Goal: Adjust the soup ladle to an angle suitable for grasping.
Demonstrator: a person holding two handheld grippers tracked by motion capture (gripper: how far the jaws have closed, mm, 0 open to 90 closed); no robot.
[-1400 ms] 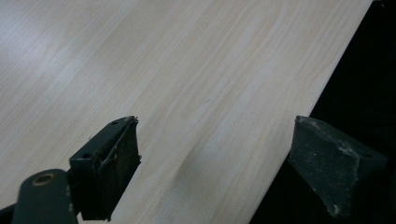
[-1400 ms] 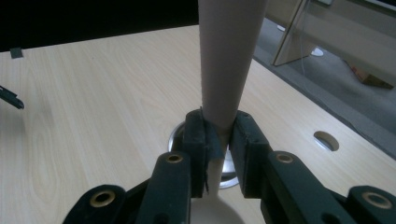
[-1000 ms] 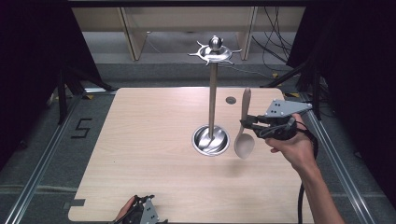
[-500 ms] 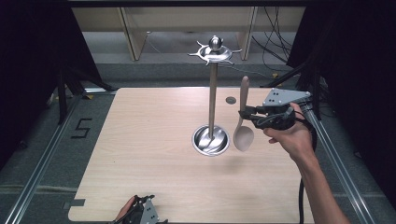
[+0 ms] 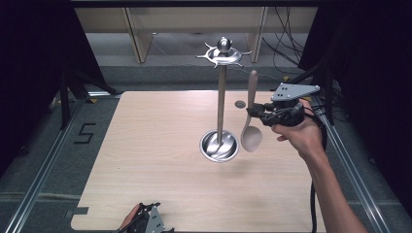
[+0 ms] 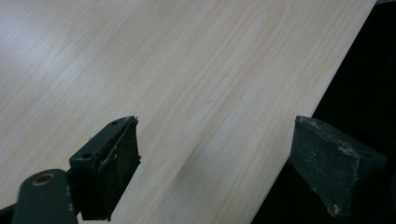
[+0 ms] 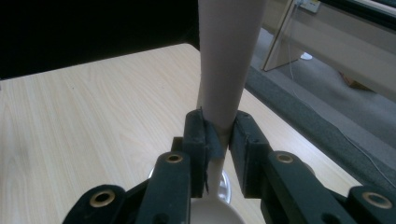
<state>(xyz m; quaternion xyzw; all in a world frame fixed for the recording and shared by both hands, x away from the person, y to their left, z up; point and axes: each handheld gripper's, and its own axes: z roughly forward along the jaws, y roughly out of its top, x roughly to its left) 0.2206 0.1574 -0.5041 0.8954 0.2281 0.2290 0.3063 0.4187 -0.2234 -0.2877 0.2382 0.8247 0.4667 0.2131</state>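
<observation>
The wooden spoon (image 5: 251,120) was clamped upright in the right tongs (image 5: 256,115) — just beside the metal stand (image 5: 221,102). The left tongs (image 6: 215,163) were held wide — low over the table (image 5: 145,145).

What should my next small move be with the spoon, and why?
Probably raise the right claw toward the stand's hook crown. It grips the spoon mid-handle, upright with bowl down, and the handle tip sits below and right of the hooks.

A: What has moved since a second ago?
B: The right gripper (image 5: 256,115) has carried the spoon (image 5: 251,129) up and toward ten o'clock, closer to the stand's pole (image 5: 221,104).
A: And the spoon's tilt?
B: More upright now, its bowl lifted off the table (image 5: 145,145).
</observation>
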